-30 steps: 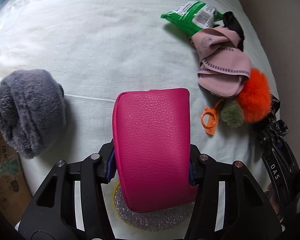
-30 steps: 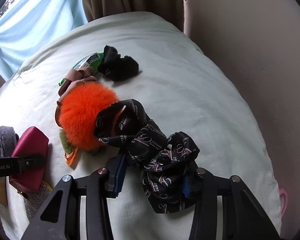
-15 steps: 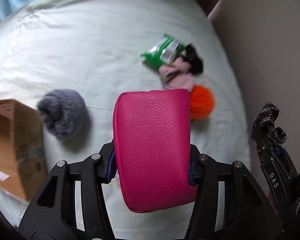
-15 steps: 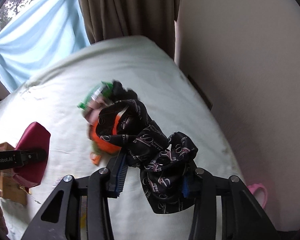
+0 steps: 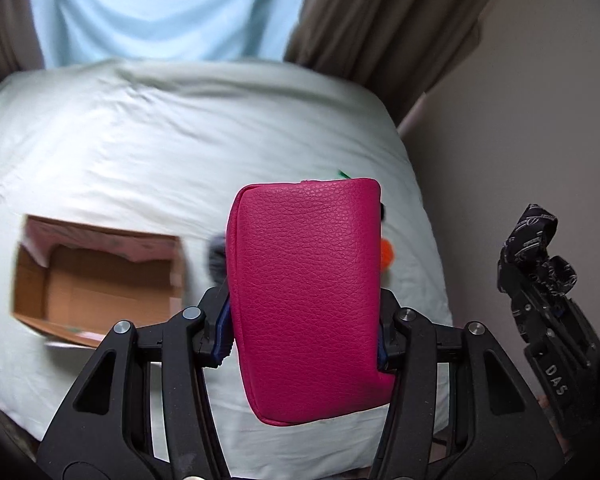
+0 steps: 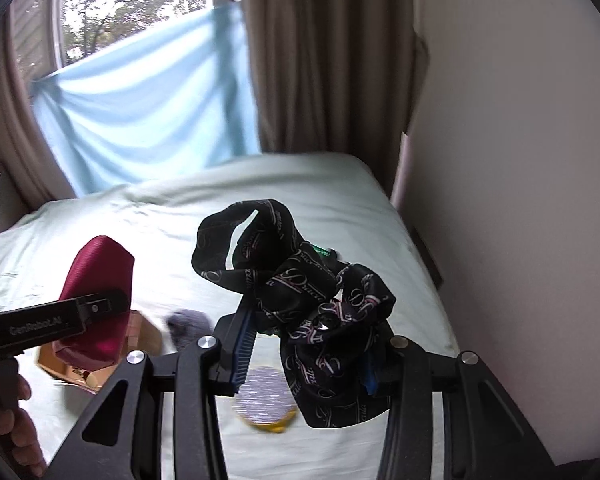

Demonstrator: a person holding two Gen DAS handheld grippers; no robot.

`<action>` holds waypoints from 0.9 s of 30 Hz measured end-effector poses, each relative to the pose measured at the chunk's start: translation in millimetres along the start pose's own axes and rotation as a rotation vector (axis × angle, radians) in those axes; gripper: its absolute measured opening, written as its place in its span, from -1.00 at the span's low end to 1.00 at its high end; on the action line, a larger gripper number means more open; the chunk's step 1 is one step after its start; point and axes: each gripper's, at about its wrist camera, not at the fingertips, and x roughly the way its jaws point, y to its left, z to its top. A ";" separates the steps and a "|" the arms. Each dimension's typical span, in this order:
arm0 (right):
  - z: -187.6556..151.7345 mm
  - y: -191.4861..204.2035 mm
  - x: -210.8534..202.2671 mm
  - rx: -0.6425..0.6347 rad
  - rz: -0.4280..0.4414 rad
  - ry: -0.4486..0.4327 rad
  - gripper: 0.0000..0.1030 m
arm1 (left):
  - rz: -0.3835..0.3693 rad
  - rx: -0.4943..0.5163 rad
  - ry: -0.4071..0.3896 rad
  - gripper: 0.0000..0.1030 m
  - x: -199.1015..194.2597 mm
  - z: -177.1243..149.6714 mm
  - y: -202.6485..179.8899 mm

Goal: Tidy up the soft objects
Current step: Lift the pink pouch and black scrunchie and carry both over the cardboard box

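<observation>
My left gripper [image 5: 304,320] is shut on a pink leather pouch [image 5: 306,280] and holds it high above the bed; the pouch [image 6: 96,300] also shows in the right wrist view. My right gripper [image 6: 306,352] is shut on a black patterned scarf [image 6: 300,292], also raised above the bed; the scarf [image 5: 534,248] appears at the right of the left wrist view. An open cardboard box [image 5: 96,276] lies on the bed [image 5: 160,140], below and left of the pouch.
A grey fluffy item [image 6: 190,326] and a round glittery item with a yellow rim [image 6: 264,400] lie on the bed. An orange pompom [image 5: 386,254] peeks from behind the pouch. A wall [image 6: 520,160] stands to the right, curtains [image 6: 332,60] and a window behind.
Both grippers have risen well above the bed with the pouch and the scarf still held. The bed's items look smaller, and the cardboard box has come fully into view.
</observation>
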 end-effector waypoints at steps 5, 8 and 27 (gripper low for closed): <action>8.6 63.6 -25.4 -0.041 0.065 -0.009 -0.23 | 0.044 -0.015 -0.044 -0.07 -55.2 7.9 60.6; 5.7 108.1 -24.2 -0.054 0.124 0.012 -0.23 | 0.080 -0.047 -0.039 -0.07 -72.6 10.2 102.1; -40.4 296.0 105.8 -0.113 0.257 0.338 -0.23 | 0.236 -0.054 0.147 -0.07 -4.8 3.8 318.1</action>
